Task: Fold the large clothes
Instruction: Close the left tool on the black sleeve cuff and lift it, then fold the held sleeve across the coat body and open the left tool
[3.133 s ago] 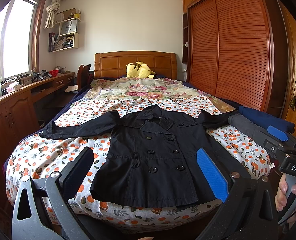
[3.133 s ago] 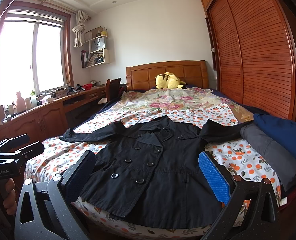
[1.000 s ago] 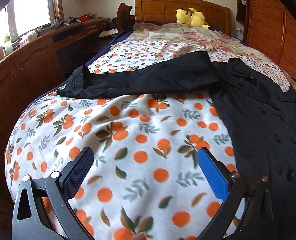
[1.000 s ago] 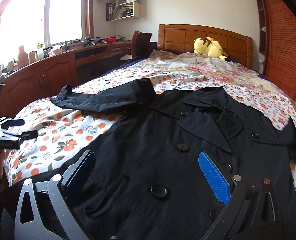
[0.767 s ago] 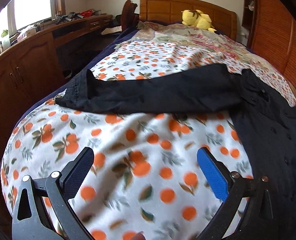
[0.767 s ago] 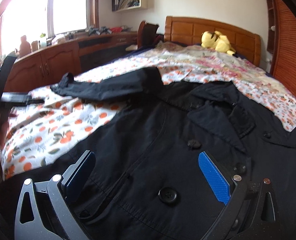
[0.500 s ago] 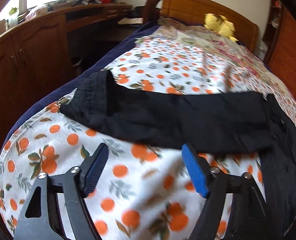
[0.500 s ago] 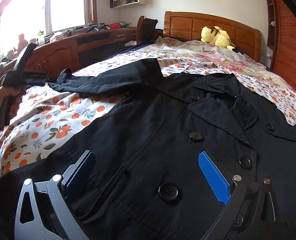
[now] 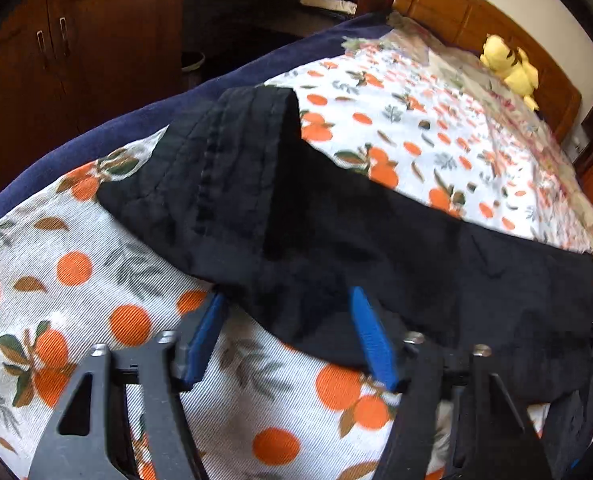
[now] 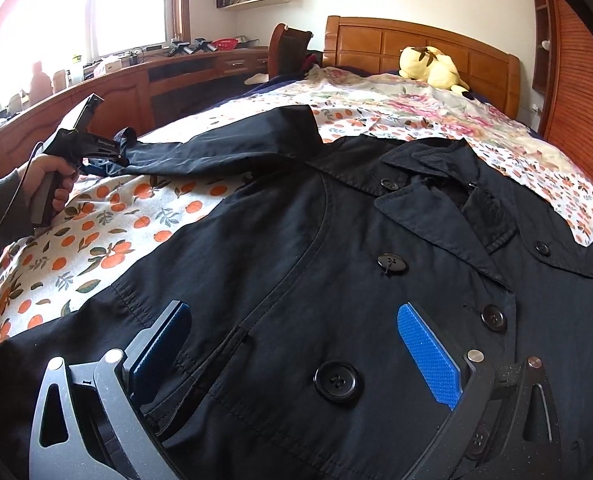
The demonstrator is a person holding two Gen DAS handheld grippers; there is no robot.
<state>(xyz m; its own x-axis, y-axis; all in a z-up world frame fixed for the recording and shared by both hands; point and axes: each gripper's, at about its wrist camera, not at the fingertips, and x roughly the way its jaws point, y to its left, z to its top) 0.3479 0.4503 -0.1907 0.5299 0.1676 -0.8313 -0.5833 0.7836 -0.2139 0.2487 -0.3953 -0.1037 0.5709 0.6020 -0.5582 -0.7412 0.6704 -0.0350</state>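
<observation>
Orange-print bed (image 10: 108, 236): black coat (image 10: 336, 272) spread flat, sleeve (image 9: 296, 216) toward left edge. Left hand-held gripper (image 9: 288, 332) closing around sleeve; right hand-held gripper (image 10: 296, 344) wide open, empty, over coat front.

A bed (image 10: 424, 46) with a wooden headboard filled both views, covered by an orange-print sheet (image 9: 96, 280) over a navy layer at the left edge. A black coat (image 10: 296, 260) lay spread across the sheet, its sleeve (image 9: 336, 232) stretched toward the left. A yellow plush toy (image 10: 432, 66) rested at the upper right by the headboard.
</observation>
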